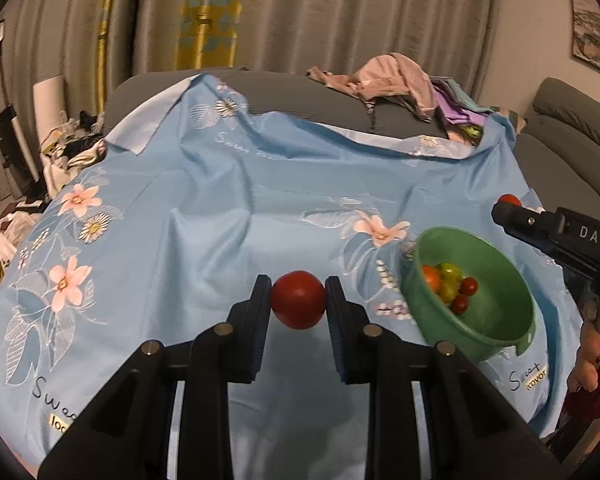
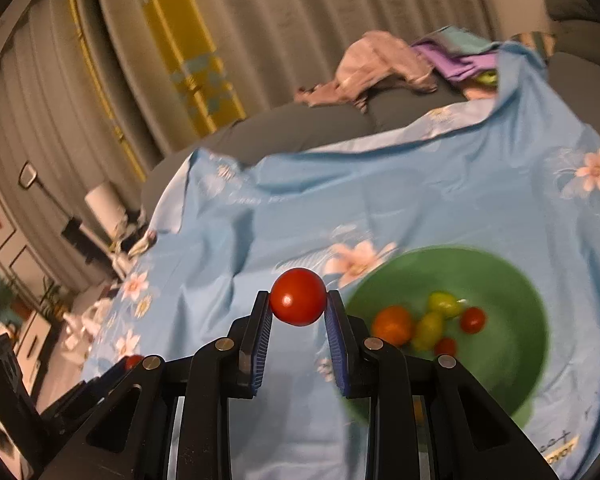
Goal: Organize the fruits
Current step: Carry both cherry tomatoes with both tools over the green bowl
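Note:
My left gripper (image 1: 298, 300) is shut on a dark red tomato (image 1: 298, 299), held above the blue floral cloth (image 1: 220, 208). To its right stands a green bowl (image 1: 500, 320) holding several small red, orange and yellow-green fruits (image 1: 450, 286). The right gripper (image 1: 508, 206) reaches in from the right edge above the bowl with a red tomato (image 1: 510, 199) at its tip. In the right wrist view my right gripper (image 2: 298, 304) is shut on a bright red tomato (image 2: 298, 296), left of and above the green bowl (image 2: 508, 280) with its fruits (image 2: 428, 324). The left gripper's tomato (image 2: 133, 361) peeks in at lower left.
The blue cloth covers a grey mattress (image 1: 300, 92). A heap of pink and purple clothes (image 1: 400, 76) lies at the back right. Grey curtains (image 1: 340, 12) hang behind. Bags and clutter (image 1: 60, 148) sit on the floor at left. A grey sofa (image 1: 572, 120) stands at right.

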Available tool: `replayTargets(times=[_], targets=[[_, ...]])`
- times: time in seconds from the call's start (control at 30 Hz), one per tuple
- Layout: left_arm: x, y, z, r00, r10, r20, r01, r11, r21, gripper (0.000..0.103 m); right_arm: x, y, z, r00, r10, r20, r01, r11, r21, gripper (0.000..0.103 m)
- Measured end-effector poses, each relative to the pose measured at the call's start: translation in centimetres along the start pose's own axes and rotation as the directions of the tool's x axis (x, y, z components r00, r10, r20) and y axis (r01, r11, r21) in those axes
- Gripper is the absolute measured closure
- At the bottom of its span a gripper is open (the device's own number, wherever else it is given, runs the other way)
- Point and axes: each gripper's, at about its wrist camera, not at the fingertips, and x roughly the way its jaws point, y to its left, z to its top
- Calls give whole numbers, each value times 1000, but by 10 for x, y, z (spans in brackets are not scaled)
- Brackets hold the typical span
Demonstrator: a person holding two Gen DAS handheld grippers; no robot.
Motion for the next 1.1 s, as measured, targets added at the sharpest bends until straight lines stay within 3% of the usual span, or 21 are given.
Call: replayTargets(times=[0.23, 0.5, 0.77, 1.1], targets=[[11, -51, 11, 995, -96, -15, 97, 992, 79, 76, -12, -36, 8, 998, -51, 45, 47, 995, 88, 75], [42, -104, 20, 972, -220, -84, 229, 968, 105, 76, -20, -73, 10, 994, -98, 44, 91, 984, 150, 75], [71, -129, 12, 951, -255, -177, 277, 954, 117, 76, -10, -96, 6, 996, -90, 0, 88, 977, 194, 75], [97, -144, 5, 937, -243, -250, 278, 953, 117, 76, 8, -113, 0, 990, -117, -79, 132, 966, 221, 75]])
